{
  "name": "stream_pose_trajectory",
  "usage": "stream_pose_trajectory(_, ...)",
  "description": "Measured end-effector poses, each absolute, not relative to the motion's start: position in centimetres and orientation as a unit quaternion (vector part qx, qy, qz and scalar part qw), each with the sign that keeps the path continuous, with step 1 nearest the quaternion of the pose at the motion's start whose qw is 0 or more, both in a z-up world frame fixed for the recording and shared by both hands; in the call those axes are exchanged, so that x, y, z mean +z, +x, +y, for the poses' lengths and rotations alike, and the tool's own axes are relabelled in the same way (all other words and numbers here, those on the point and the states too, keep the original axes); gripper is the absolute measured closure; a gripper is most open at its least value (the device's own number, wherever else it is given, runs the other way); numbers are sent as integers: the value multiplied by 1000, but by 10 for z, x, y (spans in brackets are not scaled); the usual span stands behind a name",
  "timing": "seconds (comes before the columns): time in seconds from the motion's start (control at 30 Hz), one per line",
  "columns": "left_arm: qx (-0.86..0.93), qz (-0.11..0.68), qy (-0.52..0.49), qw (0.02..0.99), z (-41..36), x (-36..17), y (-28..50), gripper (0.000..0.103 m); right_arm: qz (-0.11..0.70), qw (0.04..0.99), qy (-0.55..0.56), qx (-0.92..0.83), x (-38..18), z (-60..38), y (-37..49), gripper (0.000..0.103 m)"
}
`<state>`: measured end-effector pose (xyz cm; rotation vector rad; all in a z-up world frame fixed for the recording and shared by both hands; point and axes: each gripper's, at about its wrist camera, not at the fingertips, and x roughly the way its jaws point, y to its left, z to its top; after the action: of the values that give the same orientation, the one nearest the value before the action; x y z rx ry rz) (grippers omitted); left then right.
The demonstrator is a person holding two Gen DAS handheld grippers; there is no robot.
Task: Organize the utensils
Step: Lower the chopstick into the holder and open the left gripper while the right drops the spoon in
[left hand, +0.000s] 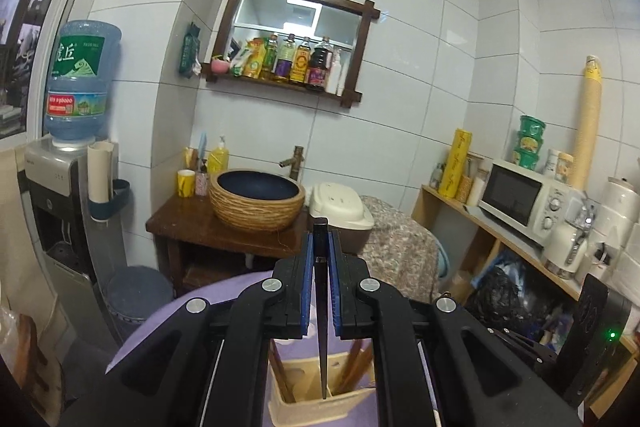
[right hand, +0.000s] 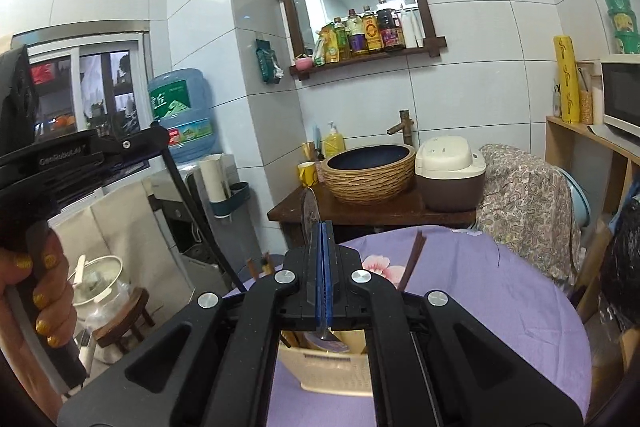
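Black tongs clamp utensils above holder

Left tongs [left hand: 321, 259] grip a dark chopstick [left hand: 323, 327], long axis vertical, tip pointing down into the beige holder [left hand: 316, 403]. Right tongs [right hand: 322, 259] pinch a metal spoon [right hand: 309, 211], bowl upward; handle end largely hidden.

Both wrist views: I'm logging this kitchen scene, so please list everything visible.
utensil holder: one, beige, on the purple tablecloth
dark chopsticks: a pair, it seems, in the left jaws
spoon: one, metallic, in the right jaws
loose chopsticks: brown, on the cloth
basin: one, woven tan, blue inside, on the wooden stand
rice cooker: one, cream and brown, beside the basin
water bottle: one, blue, on the dispenser
microwave: one, white, on the shelf
left gripper: black, shut
right gripper: black, shut
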<state>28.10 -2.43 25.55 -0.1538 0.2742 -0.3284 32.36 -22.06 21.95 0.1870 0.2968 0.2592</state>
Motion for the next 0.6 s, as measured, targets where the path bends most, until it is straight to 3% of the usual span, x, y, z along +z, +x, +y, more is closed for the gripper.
stream_pose_trajectory(0.6, -143, 239, -48, 959, -47, 124, 318, 95, 233, 966, 78, 79, 101, -212, 373, 102)
